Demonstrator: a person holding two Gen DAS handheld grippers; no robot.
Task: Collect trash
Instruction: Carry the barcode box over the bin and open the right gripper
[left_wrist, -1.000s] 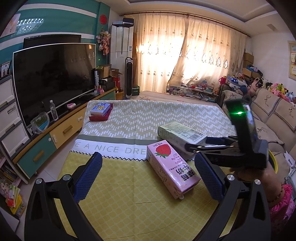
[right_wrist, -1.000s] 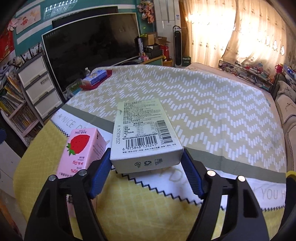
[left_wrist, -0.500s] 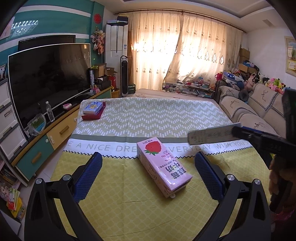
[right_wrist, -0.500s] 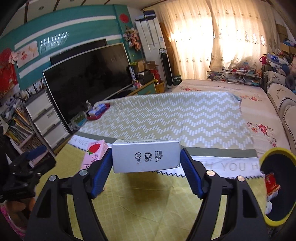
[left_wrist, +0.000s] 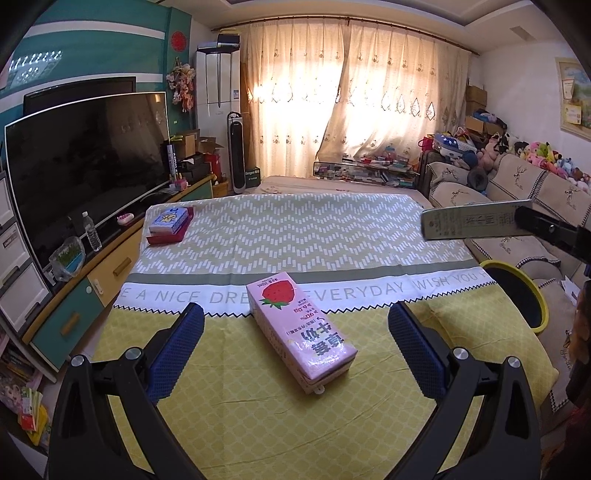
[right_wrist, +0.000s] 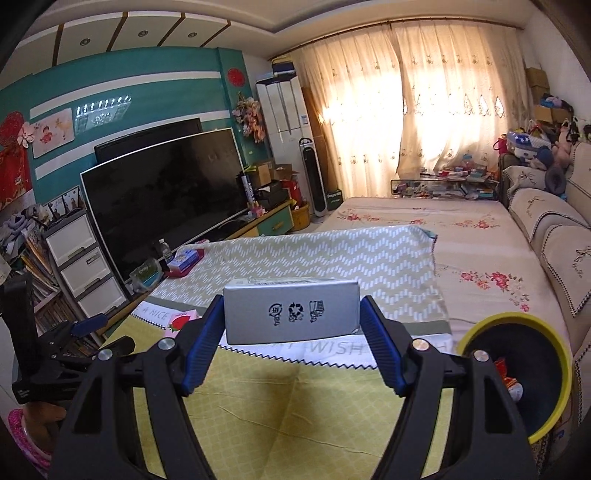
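My right gripper (right_wrist: 291, 321) is shut on a grey-white carton (right_wrist: 291, 312) and holds it in the air above the table's right part. The carton also shows in the left wrist view (left_wrist: 476, 224), high at the right. A pink strawberry milk carton (left_wrist: 301, 330) lies flat on the yellow tablecloth (left_wrist: 236, 413); its end shows in the right wrist view (right_wrist: 181, 319). My left gripper (left_wrist: 295, 343) is open, its blue pads either side of the pink carton's near part and just short of it. A yellow-rimmed black bin (right_wrist: 517, 373) stands at the table's right edge, with wrappers inside.
A small stack of boxes (left_wrist: 170, 225) lies at the table's far left corner. A TV (left_wrist: 81, 162) on a low cabinet (left_wrist: 74, 295) runs along the left. A sofa (left_wrist: 524, 206) with plush toys runs along the right. The bin also shows in the left wrist view (left_wrist: 517, 291).
My right gripper has lifted the grey-white carton off the table and carried it up and to the right, toward the bin. My left gripper has drawn back a little from the pink carton.
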